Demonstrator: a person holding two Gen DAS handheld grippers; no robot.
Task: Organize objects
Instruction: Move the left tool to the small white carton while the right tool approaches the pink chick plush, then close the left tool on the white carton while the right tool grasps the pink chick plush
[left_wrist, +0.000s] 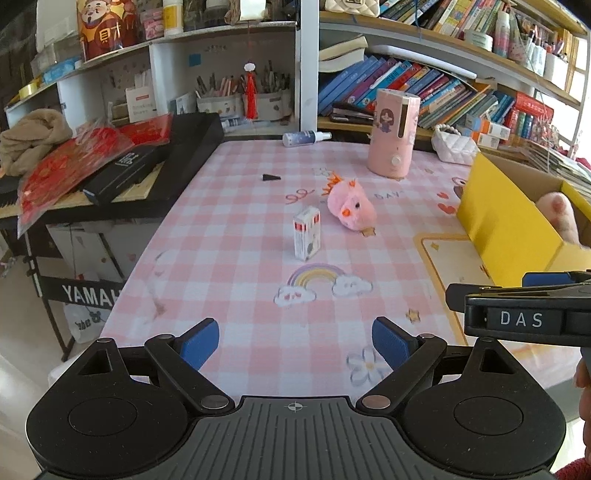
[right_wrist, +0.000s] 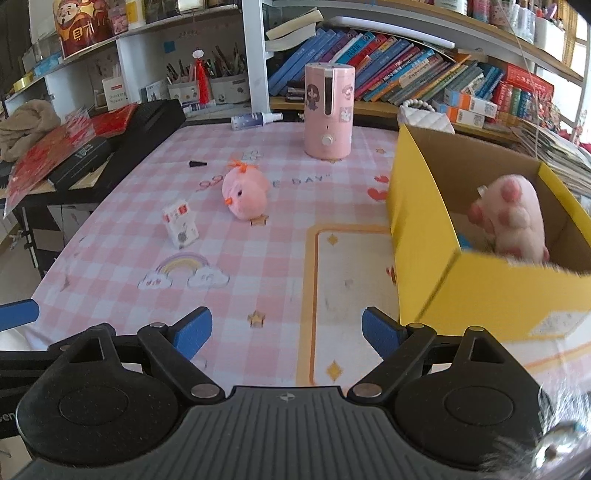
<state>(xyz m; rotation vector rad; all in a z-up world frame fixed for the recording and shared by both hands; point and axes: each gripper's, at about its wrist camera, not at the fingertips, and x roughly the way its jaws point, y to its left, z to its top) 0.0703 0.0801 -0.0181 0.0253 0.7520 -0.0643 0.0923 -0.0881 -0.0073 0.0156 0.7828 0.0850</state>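
1. The pink plush chick (left_wrist: 351, 206) is a fuzzy little thing with orange tufts and an orange beak, lying on its side on the pink checked tablecloth (left_wrist: 236, 229).
2. Just beside it stands a small white carton (left_wrist: 306, 233) with red marks, upright, near the rainbow print.
3. A yellow cardboard box (right_wrist: 480, 291) sits on the right side of the table, open on top, with a pink plush paw (right_wrist: 511, 219) already inside.
4. Left gripper (left_wrist: 294, 341): blue pads spread wide apart, nothing between them. The carton and chick are ahead of it, well apart from the fingertips.
5. Right gripper (right_wrist: 287, 332): also spread with nothing held. The box is just beside its right finger, chick further off to the upper left.
6. A tall pink canister (right_wrist: 328, 110) stands at the back.
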